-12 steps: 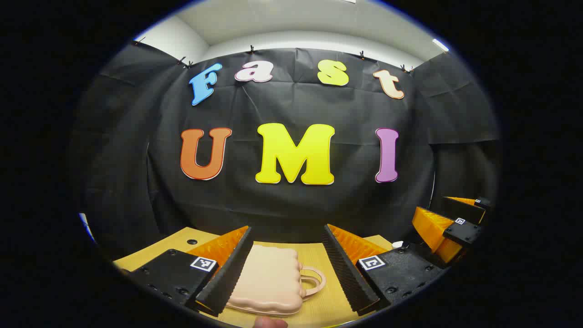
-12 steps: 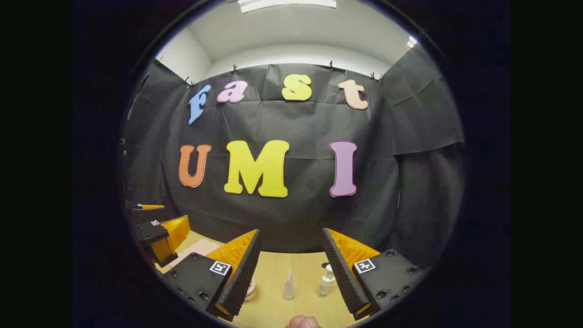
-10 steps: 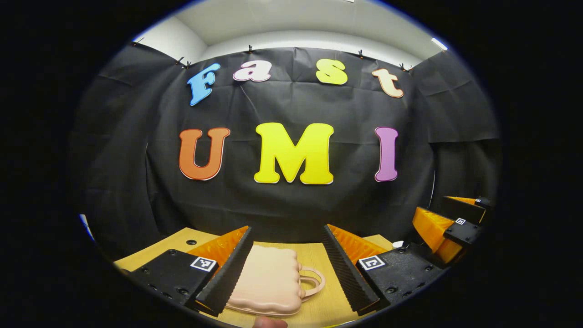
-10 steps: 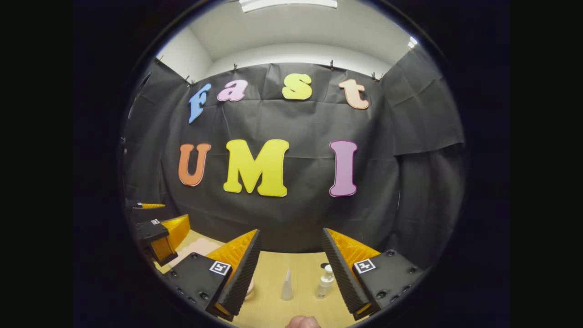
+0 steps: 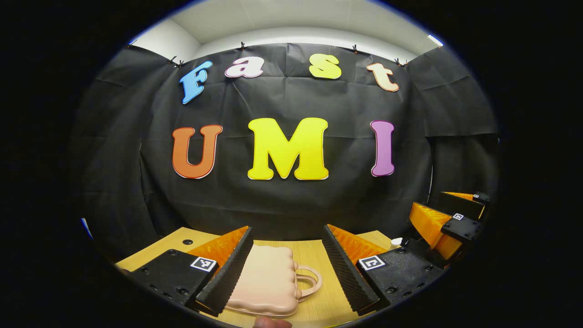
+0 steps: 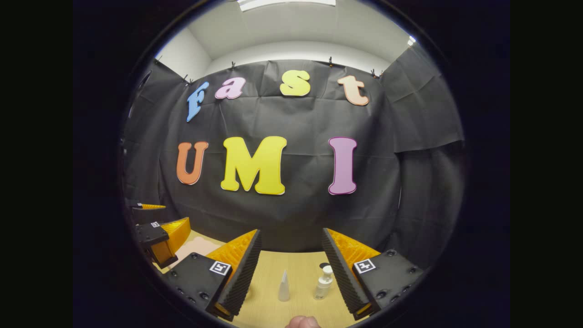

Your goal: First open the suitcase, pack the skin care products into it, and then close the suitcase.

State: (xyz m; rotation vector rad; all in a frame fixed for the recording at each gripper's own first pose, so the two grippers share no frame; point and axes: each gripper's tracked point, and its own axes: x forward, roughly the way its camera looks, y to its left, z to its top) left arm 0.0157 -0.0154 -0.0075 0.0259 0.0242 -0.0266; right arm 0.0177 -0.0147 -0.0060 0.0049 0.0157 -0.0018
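Observation:
A peach-pink suitcase (image 5: 266,282) lies closed on the wooden table (image 5: 314,255), its handle (image 5: 310,280) pointing right. My left gripper (image 5: 287,228) hovers over it, open, with one finger on either side and nothing held. Seen from the right gripper view, a small white pointed tube (image 6: 283,287) and a clear pump bottle (image 6: 323,283) stand on the table (image 6: 273,269) between the fingers of my right gripper (image 6: 291,231), which is open and holds nothing. A corner of the suitcase (image 6: 196,248) shows at the left.
The right gripper (image 5: 448,223) shows at the far right of the left gripper view, with a white cap (image 5: 397,242) beside it. The left gripper (image 6: 159,232) appears at the left of the right gripper view. Black cloth walls the table's back. A thumb (image 6: 303,322) shows at the bottom.
Both views have tipped down a little and crept forward, so the wall has slid up in view. Both grippers stay open; the suitcase and bottles have not moved.

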